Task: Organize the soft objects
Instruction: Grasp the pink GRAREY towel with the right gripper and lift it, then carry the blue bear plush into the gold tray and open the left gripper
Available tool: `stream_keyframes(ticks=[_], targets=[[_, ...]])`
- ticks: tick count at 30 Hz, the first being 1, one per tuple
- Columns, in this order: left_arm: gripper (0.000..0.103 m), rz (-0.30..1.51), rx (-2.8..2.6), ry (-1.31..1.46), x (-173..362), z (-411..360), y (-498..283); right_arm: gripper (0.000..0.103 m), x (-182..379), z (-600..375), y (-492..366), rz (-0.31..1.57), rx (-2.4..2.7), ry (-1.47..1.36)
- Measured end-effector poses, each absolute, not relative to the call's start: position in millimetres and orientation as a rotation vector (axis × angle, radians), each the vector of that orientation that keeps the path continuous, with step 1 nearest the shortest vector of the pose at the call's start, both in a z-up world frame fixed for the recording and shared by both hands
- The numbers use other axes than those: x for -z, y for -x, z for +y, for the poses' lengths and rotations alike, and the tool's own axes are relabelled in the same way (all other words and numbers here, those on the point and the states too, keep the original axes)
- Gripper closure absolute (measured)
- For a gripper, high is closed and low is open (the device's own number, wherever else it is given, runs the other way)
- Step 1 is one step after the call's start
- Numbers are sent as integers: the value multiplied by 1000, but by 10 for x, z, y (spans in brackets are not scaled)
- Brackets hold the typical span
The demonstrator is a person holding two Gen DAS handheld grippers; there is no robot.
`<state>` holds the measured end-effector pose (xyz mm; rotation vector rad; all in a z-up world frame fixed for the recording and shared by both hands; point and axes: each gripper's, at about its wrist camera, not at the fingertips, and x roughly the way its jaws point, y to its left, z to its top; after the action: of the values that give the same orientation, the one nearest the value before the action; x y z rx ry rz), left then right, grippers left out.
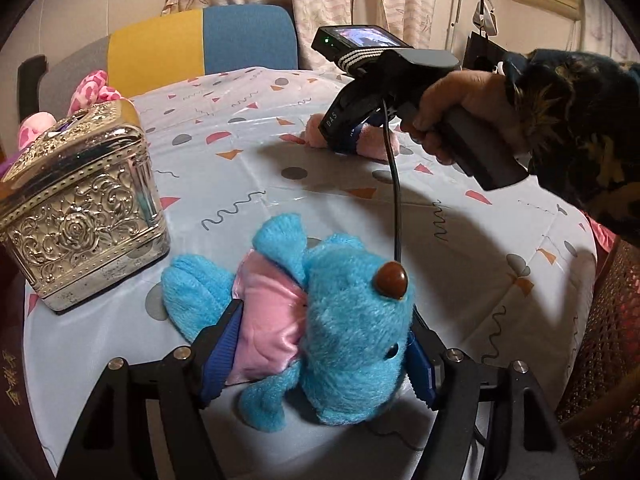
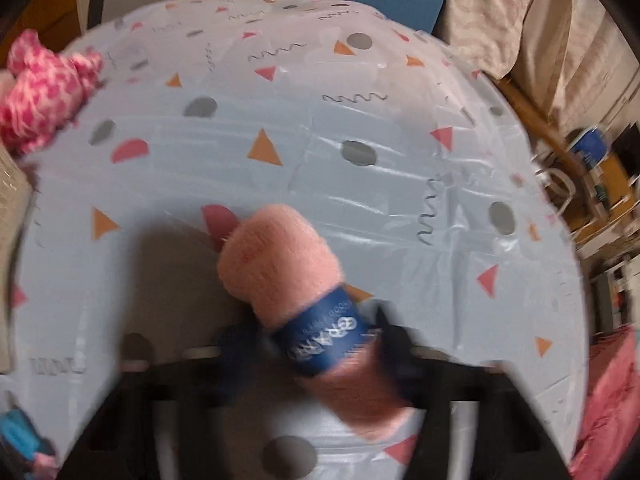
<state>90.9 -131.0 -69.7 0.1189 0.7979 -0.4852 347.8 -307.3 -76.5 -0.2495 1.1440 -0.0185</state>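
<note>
A blue plush animal (image 1: 340,340) in a pink shirt lies on the patterned tablecloth (image 1: 280,184), between the fingers of my left gripper (image 1: 320,360). The blue pads stand close along its sides without squeezing it, so the gripper is open. Farther back, my right gripper (image 1: 352,136), held by a hand (image 1: 452,112), points down at a rolled pink towel (image 1: 380,140) with a blue band. In the blurred right wrist view the right gripper (image 2: 316,336) has its fingers against the band of the towel roll (image 2: 276,264), which lies tilted on the cloth.
An ornate silver box (image 1: 80,216) stands at the table's left edge, with a pink-and-white spotted plush (image 2: 44,92) behind it. A yellow-and-blue chair (image 1: 200,48) stands beyond the table. A black cable (image 1: 396,200) hangs from the right gripper. A wicker seat (image 1: 600,340) is at the right.
</note>
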Motion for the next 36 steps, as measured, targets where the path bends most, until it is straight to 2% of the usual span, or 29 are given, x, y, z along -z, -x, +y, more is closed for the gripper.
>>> stream_keyframes(ticks=[4,12,36], targets=[[30,798,489,-117,687,-1299,-900,61,661,-2990,-3231,1141,-38,207],[32,837,426,-114,550,-1148,-856,59,656,-2773,-2589,1274,-158,-2],[31,676,215,-4,-453,-156,-282,59,736,-2502,-2039,1126,-155,136]])
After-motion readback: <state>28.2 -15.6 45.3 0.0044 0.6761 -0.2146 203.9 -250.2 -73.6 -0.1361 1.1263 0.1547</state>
